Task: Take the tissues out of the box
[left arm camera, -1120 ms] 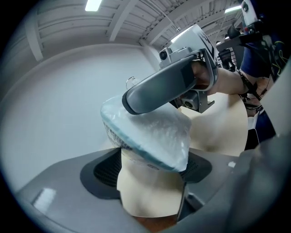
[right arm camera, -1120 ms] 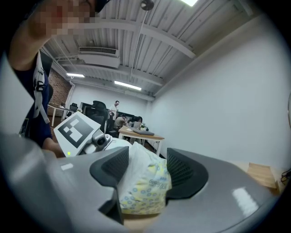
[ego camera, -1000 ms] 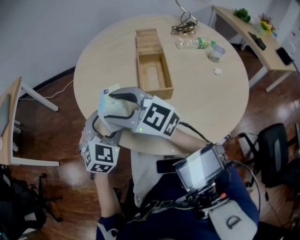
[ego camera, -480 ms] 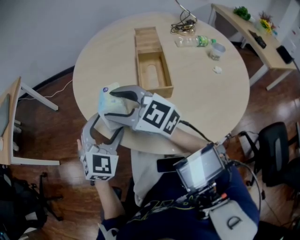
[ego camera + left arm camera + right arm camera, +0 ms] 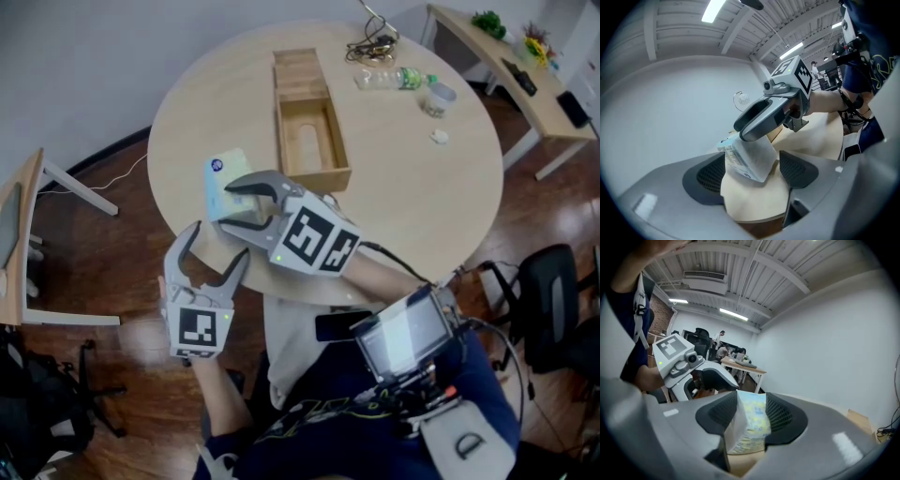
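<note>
Grey right tongs (image 5: 751, 416), just closing, seemingly squash tissue pack (image 5: 748, 438).

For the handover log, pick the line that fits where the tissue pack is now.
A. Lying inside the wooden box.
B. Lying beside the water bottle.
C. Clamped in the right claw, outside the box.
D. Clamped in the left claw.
C: the right claw, which has just been closing, presses both pads on the tissue pack; the left claw stands open, and the wooden box holds nothing.
</note>
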Demonstrator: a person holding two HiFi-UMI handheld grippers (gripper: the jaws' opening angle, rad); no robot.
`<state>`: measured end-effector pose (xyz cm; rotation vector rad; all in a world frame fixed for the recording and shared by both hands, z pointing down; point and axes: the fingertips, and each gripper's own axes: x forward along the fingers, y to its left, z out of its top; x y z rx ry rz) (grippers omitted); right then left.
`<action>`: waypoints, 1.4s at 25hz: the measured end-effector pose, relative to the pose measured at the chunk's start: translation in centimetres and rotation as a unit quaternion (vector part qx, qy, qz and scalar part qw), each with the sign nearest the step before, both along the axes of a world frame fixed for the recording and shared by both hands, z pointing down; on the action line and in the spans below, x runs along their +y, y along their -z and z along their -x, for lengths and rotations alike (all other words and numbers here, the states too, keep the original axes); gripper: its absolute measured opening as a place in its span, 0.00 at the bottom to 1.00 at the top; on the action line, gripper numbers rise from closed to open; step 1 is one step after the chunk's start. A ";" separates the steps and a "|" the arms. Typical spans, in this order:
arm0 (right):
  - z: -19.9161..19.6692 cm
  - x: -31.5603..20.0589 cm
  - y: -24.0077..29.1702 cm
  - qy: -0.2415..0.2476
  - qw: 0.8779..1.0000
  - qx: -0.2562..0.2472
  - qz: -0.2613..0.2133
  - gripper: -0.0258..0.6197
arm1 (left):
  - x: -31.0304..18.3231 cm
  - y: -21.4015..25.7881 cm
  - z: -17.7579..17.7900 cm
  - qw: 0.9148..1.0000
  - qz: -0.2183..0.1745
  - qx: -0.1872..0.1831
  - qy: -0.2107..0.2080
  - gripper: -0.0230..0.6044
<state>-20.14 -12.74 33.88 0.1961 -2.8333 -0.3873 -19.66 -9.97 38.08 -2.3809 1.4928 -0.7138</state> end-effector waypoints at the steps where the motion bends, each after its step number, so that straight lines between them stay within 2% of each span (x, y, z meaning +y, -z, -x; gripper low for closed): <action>1: 0.0 0.0 -0.1 0.003 1.000 -0.001 0.006 0.33 | -0.1 0.1 0.0 1.000 -0.003 0.013 -0.005 0.63; 5: 0.0 0.0 -0.4 0.010 1.000 -0.003 0.026 0.42 | -0.5 0.4 0.0 0.998 -0.003 0.062 -0.017 0.63; 9: -0.1 0.2 0.0 0.011 1.000 -0.007 0.021 0.42 | -1.0 -0.1 0.9 0.999 0.004 0.052 0.010 0.63; 14: -0.8 -0.2 1.1 0.008 0.999 -0.036 0.033 0.42 | -1.8 0.1 1.8 0.998 -0.002 0.050 0.036 0.63; 22: -1.5 -0.8 1.8 0.009 0.997 -0.056 0.057 0.42 | -3.5 0.3 1.7 0.998 -0.001 0.037 0.049 0.63; 27: -1.7 -0.9 1.7 0.006 0.997 -0.054 0.051 0.42 | -4.5 0.7 1.8 0.998 0.005 0.000 0.056 0.63; 31: -1.9 -1.1 2.0 0.004 0.997 -0.060 0.056 0.42 | -5.9 0.4 3.1 0.996 0.015 0.016 0.086 0.63; 35: -1.9 -1.2 2.3 0.003 0.995 -0.072 0.062 0.42 | -7.3 0.3 3.7 0.996 0.022 0.020 0.090 0.63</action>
